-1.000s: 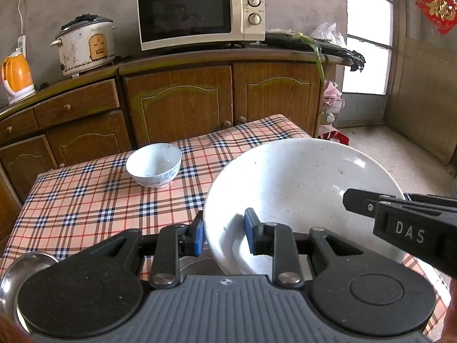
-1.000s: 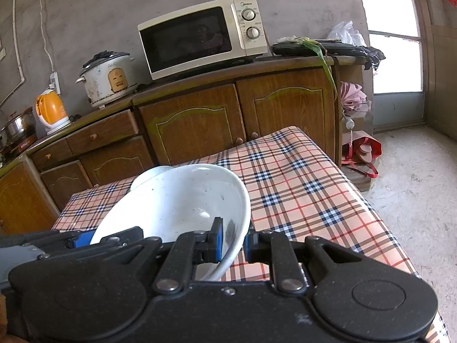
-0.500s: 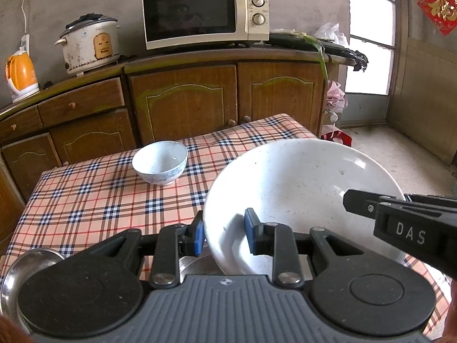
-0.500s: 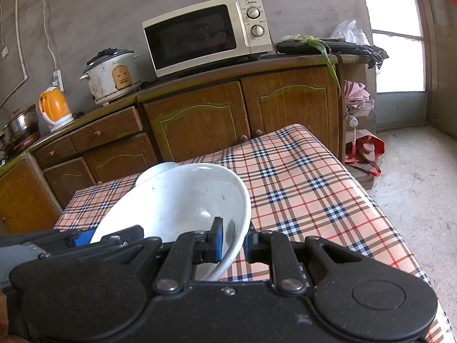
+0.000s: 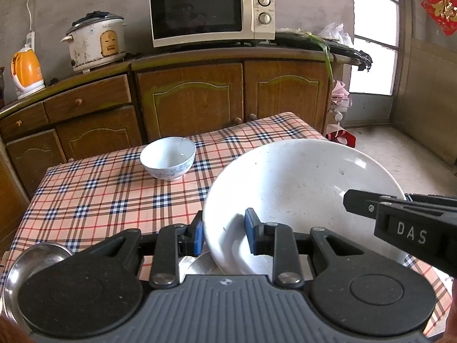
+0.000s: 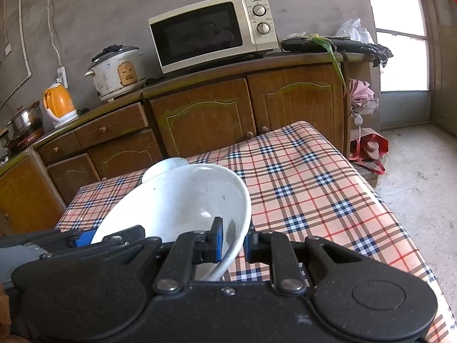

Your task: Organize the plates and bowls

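Large shallow white ceramic plate [image 5: 302,188] tilted above the checked bench [image 5: 94,197], our left gripper [image 5: 224,230] clamped on its near rim, our right gripper [image 6: 232,241] clamped on its right rim, both angled downward, small white patterned bowl [image 5: 168,158] beyond.

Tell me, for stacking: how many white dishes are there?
2: a big plate gripped at its rim by both grippers, a small bowl on the table behind it. More may be hidden.
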### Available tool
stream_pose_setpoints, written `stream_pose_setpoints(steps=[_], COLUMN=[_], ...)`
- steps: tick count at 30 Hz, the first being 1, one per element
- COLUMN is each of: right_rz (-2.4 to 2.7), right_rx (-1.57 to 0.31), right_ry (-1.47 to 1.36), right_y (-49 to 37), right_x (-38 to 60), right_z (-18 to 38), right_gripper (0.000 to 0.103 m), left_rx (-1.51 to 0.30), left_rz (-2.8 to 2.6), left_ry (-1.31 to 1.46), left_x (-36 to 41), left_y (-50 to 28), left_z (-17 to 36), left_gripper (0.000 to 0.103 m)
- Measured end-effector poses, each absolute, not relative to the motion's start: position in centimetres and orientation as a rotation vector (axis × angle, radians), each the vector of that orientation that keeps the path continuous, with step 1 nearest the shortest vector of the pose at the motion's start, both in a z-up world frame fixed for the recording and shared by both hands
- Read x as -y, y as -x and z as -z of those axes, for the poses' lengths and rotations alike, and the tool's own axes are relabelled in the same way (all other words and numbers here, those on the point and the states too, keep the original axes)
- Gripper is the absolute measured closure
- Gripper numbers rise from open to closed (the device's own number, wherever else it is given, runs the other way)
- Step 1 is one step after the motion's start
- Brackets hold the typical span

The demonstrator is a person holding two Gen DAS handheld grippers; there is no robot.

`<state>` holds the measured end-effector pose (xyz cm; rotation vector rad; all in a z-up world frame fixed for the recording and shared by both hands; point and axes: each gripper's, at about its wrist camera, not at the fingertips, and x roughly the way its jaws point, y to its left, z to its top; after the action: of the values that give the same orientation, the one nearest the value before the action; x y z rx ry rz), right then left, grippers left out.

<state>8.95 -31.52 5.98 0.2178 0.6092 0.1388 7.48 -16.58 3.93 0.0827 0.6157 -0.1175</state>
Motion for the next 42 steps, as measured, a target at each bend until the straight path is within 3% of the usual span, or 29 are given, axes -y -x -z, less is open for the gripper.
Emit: stream_pose_setpoints(steps=[42], right_rz=[-0.201], right_rx=[-0.646], right_ry=[-0.19], right_y=[-8.1], right_x=[27.9], right_z=[-4.5], right_gripper=[0.083], left_rx=[-0.645], left_rz=[0.059], left_ry=[-0.059], left_x=[13.6], left_y=[-6.4], left_z=[-3.0], left_gripper=[0.075])
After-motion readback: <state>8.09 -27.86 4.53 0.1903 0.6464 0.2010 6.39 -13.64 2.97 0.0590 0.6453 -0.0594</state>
